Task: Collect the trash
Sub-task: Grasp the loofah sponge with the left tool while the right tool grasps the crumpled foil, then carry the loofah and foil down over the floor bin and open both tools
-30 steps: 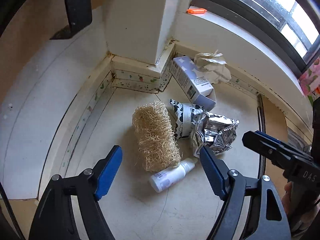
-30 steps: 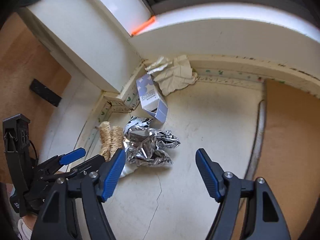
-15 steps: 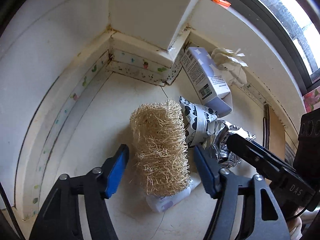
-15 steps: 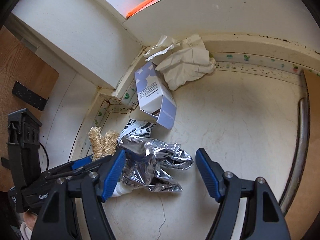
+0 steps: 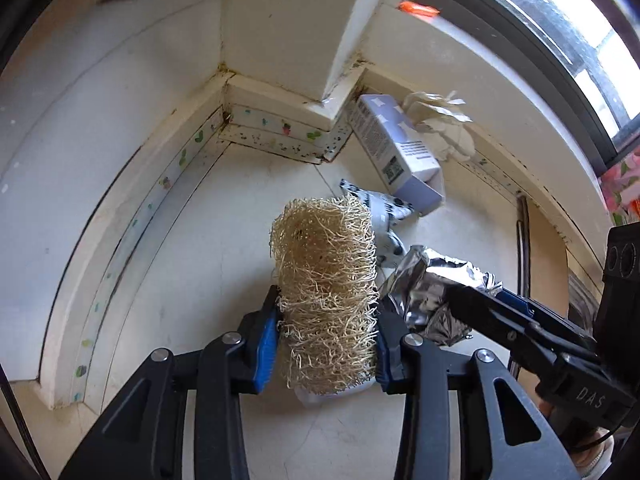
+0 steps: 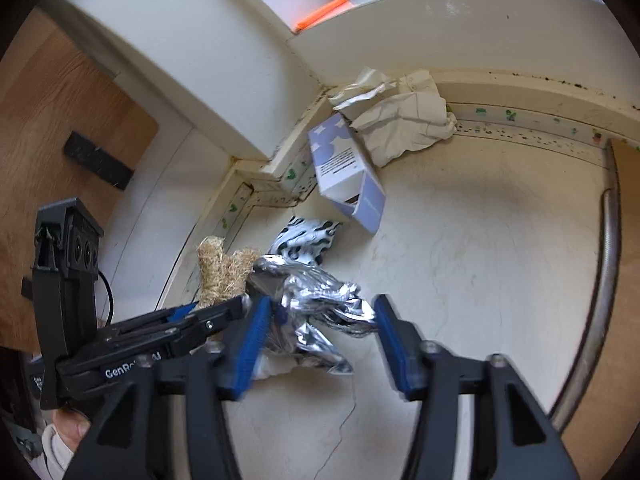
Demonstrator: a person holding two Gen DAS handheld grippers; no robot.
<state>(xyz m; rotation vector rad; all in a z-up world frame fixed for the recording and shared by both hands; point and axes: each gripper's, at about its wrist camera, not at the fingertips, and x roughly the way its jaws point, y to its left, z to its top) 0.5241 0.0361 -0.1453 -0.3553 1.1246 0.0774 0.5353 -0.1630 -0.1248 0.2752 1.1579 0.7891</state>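
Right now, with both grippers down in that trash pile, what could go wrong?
The left gripper, jaws just closing, pinches only the loofah's springy lower end, so it may sag or slip. The right gripper, also closing, straddles the foil wrapper; it could crumple and slide out. Both grippers nearly cross, so lifting together risks a collision.

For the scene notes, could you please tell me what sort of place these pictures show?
Probably a floor corner indoors, in a home, beneath a window: the pale floor meets a skirting board, a dark window frame sits above, and trash such as a carton lies in the corner.
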